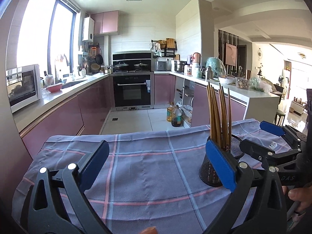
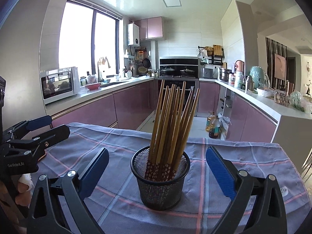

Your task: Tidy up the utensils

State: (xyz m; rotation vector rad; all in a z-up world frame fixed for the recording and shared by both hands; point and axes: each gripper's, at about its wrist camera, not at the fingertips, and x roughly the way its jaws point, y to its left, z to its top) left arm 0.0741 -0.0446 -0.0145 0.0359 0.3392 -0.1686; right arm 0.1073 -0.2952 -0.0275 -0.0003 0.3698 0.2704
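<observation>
Right, we're over a checked cloth (image 2: pixel 120 200) in a pink-cabinet kitchen (image 2: pixel 93 113). Chopsticks (image 2: pixel 171 124) stand in the mesh cup (image 2: pixel 160 183), centred between our right gripper (image 2: pixel 157 173) fingers; left gripper (image 1: pixel 156 167) beside it. Both spread wide, holding nothing.

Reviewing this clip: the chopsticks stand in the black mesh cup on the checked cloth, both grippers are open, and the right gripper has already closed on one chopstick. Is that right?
Not quite. The right gripper holds nothing: the right wrist view shows its jaws spread wide, either side of the black mesh cup. The chopsticks do stand in the cup on the checked cloth, and the left gripper is open too.
</observation>
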